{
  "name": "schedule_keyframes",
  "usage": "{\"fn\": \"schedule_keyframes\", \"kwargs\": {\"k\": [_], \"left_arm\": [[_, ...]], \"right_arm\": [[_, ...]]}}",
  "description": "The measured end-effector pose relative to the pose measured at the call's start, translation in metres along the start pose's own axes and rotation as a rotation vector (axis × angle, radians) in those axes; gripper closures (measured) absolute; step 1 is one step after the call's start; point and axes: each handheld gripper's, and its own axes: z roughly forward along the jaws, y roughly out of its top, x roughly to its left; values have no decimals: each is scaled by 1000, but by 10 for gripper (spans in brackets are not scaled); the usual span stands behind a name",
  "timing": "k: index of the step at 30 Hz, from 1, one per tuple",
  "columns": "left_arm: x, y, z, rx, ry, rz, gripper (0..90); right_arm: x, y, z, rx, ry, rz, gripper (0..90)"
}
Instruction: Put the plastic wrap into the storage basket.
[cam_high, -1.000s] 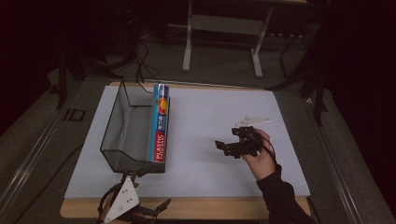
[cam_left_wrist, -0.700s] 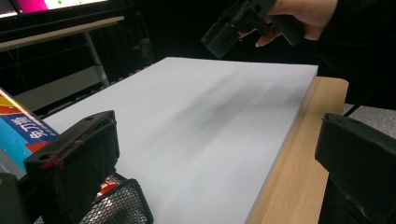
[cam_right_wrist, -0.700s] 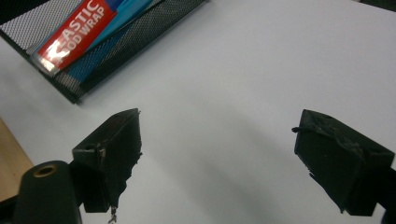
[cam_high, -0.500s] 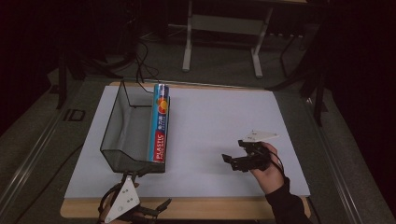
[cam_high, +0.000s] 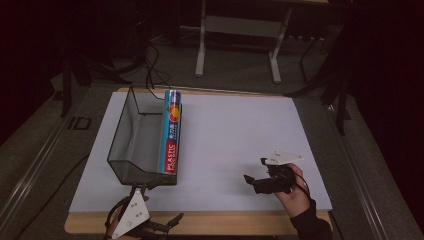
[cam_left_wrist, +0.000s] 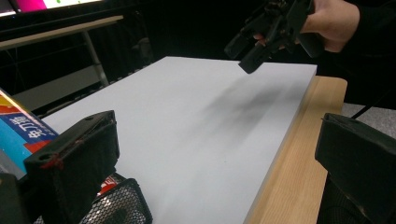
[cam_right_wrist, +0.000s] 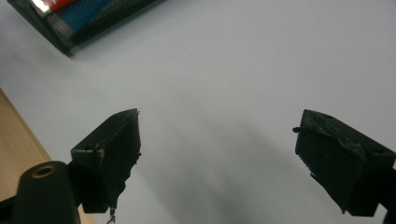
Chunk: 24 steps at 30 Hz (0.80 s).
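A black mesh basket stands on the left of the white board. A blue plastic wrap box lies along its right wall. My right gripper hovers over the board's front right part, held in a hand, pointing left. Its jaws are open with nothing between them, as the right gripper view shows. My left gripper sits at the table's front edge, just below the basket's near corner. It stands wide open and empty. The left gripper view also catches the box end and the right gripper.
The wooden table edge shows in front of the board. Beyond the table are a metal frame stand and cables on the dark floor. The basket's corner with the box inside appears at the top left of the right gripper view.
The right gripper has moved toward the table's front edge, with its hand. The left gripper, basket and box have stayed put.
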Motion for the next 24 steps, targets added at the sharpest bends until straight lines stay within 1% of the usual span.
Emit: {"fn": "schedule_keyframes", "kwargs": {"k": [4,8,9,12,13,14,17,24], "left_arm": [[0,0,-1,2,-1,3,3],[-1,0,0,4,0,9,3],[-1,0,0,3,-1,8,3],[-1,0,0,6,0,10,4],[-1,0,0,6,-2,8,4],[-1,0,1,6,-2,9,3],[-1,0,1,7,-4,12,3],[0,0,-1,2,0,10,3]], "right_arm": [[-4,-9,-1,-5,6,12,139],[-6,-17,-7,-26,-7,27,139],[-7,-19,-7,-33,-12,22,139],[-8,-22,-9,-30,-23,21,139],[-8,-23,-9,-25,-31,18,139],[-10,-24,-8,-34,-48,17,138],[-10,-24,-6,-36,-58,8,139],[-9,-26,1,-19,-42,-2,139]]}}
